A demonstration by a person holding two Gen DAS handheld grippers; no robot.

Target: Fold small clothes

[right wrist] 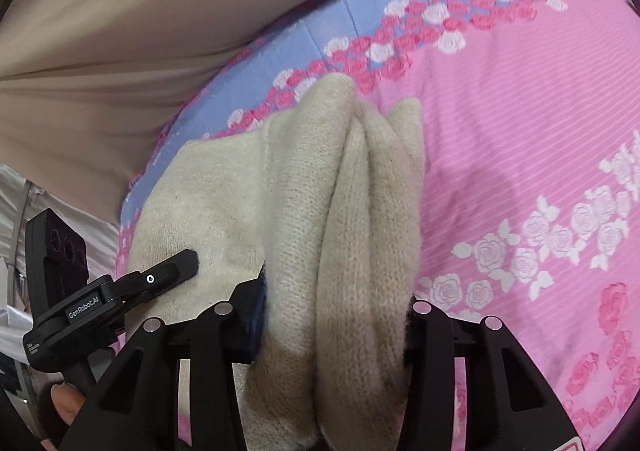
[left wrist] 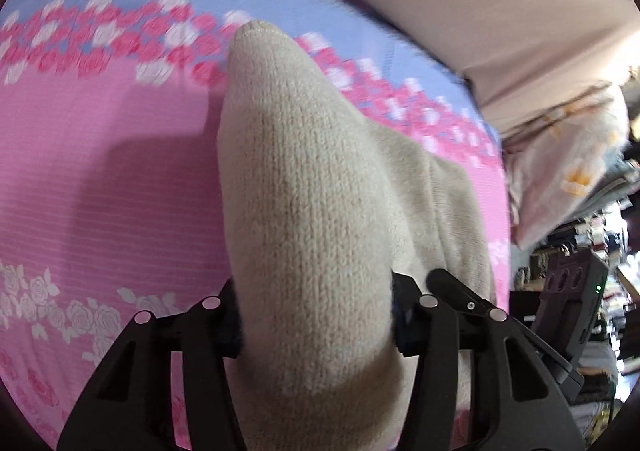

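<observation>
1. Left wrist view: left gripper (left wrist: pixel 316 315) clamps a cream knitted wool garment (left wrist: pixel 304 187) above the pink rose-print bedsheet (left wrist: pixel 100 179).
2. Right gripper (right wrist: pixel 336 327) pinches bunched folds toward 12 o'clock.
3. Thick layers may slip, skewing the fold.

White lettering "GenRobot.AI" on the black body of the left hand-held gripper (right wrist: pixel 188 261); smaller adjacent label print is illegible.

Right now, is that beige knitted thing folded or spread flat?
Bunched, not flat: the beige knit garment rises in thick folds between both grippers, above the pink bedsheet.
</observation>
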